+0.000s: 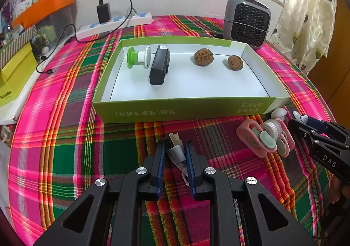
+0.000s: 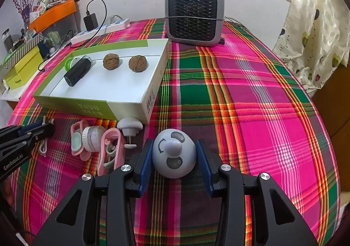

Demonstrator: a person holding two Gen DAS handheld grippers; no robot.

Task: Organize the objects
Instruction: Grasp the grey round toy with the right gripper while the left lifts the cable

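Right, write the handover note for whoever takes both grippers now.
Left gripper: shut on the USB cable plug, on the cloth.
Right gripper: around the grey dome gadget, pads at its sides.
Done: green box holds the green-white spool, black device and two walnuts.
Left: cable, dome, pink clips and white knob near the box's front.

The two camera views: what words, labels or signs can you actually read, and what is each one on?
"DAS": right gripper, on its arm.
"GenRobot.AI": left gripper, on its arm.
Curved arrow sign: grey dome between the right gripper's pads.
Barcode: box, end wall; digits too small.
Chinese print: box front wall, upside down, not readable.
Yellow box: print too blurred.
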